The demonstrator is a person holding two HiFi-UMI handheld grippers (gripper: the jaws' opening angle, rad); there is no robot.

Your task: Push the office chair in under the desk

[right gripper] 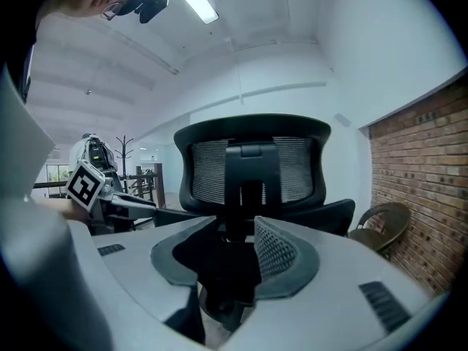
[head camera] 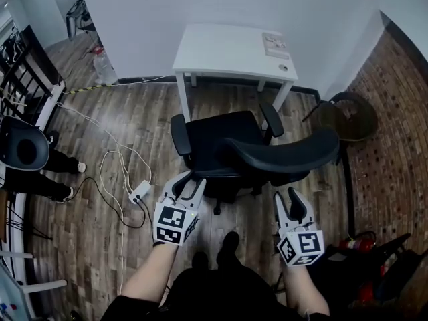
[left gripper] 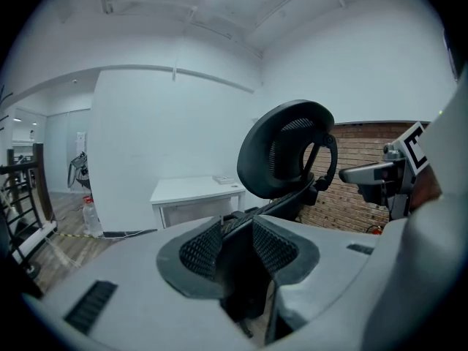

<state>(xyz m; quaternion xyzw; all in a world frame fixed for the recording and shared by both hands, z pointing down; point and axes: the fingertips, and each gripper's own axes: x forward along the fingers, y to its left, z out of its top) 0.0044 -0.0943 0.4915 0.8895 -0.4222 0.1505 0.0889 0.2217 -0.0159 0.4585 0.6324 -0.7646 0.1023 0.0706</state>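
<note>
The black office chair point(head camera: 221, 142) stands on the wood floor point(head camera: 100, 259) straight ahead of both grippers, between them and the white tabletop point(head camera: 227, 45), its seat still outside the legs. Its mesh backrest point(head camera: 281, 154) is swung towards the right gripper point(head camera: 285, 198), the nearer one. That gripper and the left gripper point(head camera: 189, 182) both stand with jaws apart, holding nothing.
</note>
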